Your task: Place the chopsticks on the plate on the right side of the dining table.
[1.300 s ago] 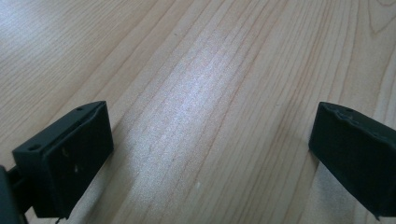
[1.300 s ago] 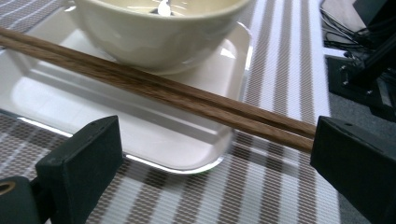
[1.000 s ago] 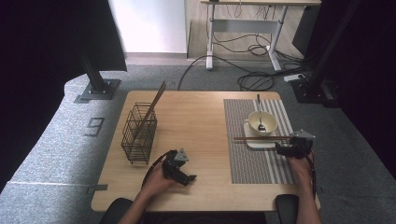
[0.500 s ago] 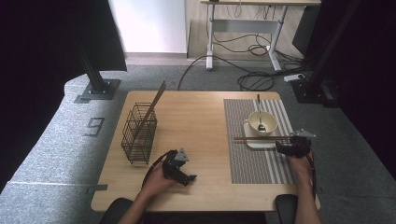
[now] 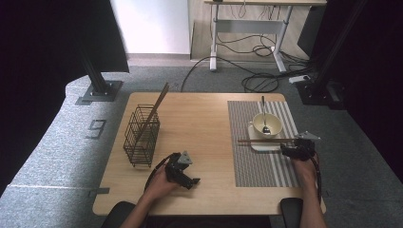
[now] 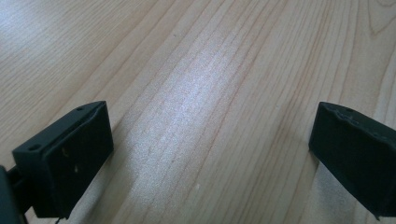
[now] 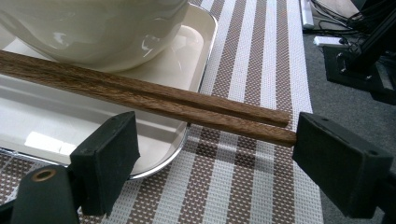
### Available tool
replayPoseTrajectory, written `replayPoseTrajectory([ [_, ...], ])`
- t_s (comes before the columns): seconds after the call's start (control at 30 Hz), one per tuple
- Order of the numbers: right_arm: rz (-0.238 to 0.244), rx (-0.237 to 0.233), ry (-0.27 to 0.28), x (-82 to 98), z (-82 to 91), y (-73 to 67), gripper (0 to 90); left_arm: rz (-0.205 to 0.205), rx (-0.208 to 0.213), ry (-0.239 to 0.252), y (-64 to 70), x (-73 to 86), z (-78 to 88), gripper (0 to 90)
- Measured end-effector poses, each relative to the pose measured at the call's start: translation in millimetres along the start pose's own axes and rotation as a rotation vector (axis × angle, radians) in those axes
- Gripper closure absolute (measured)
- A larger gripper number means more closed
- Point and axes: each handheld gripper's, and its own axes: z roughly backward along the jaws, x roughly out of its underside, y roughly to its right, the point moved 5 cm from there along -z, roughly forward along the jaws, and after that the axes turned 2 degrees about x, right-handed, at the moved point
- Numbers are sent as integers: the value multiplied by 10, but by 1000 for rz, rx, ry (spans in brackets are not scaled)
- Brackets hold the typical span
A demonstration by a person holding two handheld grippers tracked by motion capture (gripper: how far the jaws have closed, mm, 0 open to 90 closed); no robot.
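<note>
Now the right hand-held gripper (image 7: 210,154) is closing its still-apart jaws around the chopsticks (image 7: 140,95) on the tray (image 7: 37,135). Next it's needing a firm pinch before lifting, while the left hand-held gripper (image 6: 210,154) is resting agape on the bench (image 5: 199,118).

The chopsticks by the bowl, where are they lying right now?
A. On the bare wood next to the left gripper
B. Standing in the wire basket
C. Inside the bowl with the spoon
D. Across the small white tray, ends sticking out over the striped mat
D: the chopsticks lie side by side across the white tray, their ends over the striped mat, between the open jaws of the right gripper.
</note>
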Motion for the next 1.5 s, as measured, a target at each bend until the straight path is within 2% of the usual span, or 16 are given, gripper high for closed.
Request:
replayPoseTrajectory([
  [1.27, -8, -1, -4, -4, -8, -27, 139, 0, 0, 0, 0, -1, -1, 0],
  [1.4, -1, 6, 17, -37, 52, -42, 126, 1, 0, 1, 1, -2, -2, 0],
  [1.5, 17, -9, 39, -93, 148, -134, 124, 1, 0, 1, 1, -2, -2, 0],
])
